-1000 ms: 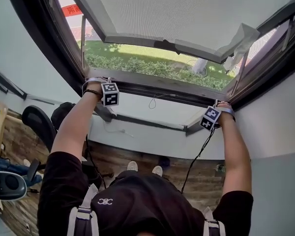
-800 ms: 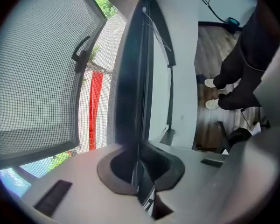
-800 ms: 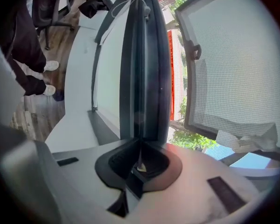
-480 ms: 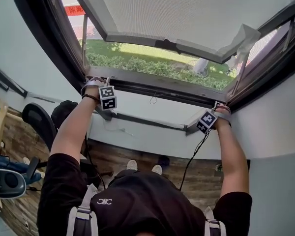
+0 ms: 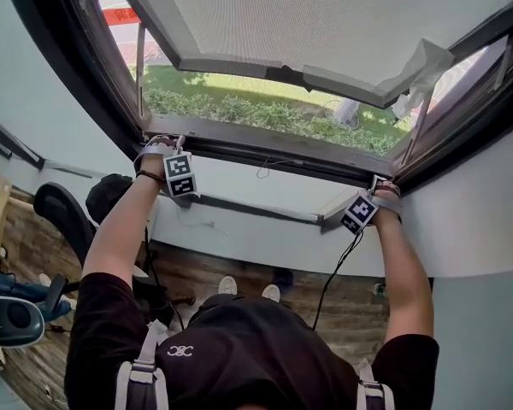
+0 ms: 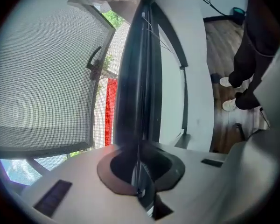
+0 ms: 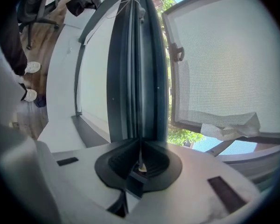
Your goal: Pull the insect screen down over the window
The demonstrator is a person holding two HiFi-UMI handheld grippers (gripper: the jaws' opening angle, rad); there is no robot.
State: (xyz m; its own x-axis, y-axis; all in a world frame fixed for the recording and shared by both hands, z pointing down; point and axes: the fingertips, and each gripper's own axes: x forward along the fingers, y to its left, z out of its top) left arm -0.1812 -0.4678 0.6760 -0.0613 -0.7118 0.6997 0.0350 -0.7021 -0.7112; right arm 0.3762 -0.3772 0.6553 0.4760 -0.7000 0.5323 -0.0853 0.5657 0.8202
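A dark screen bar (image 5: 274, 150) runs along the bottom of the window opening, from one hand to the other. My left gripper (image 5: 174, 143) is at its left end and my right gripper (image 5: 378, 184) at its right end. In the left gripper view the jaws (image 6: 139, 171) are shut on the thin edge of the bar (image 6: 137, 78), which runs straight away from them. The right gripper (image 7: 140, 160) pinches the same bar (image 7: 137, 69) in the same way. A mesh panel (image 5: 325, 15) with a grey frame tilts outward above the opening.
A white sill ledge (image 5: 265, 196) sits just below the bar, and a thin cord loop (image 5: 268, 168) hangs from it. Crumpled plastic wrap (image 5: 419, 68) clings to the mesh panel's right corner. A dark office chair (image 5: 61, 213) stands at lower left on the wood floor.
Both grippers have shifted slightly down and to the left in the head view, still closed on the bar's ends. The bar stays at the bottom of the opening.
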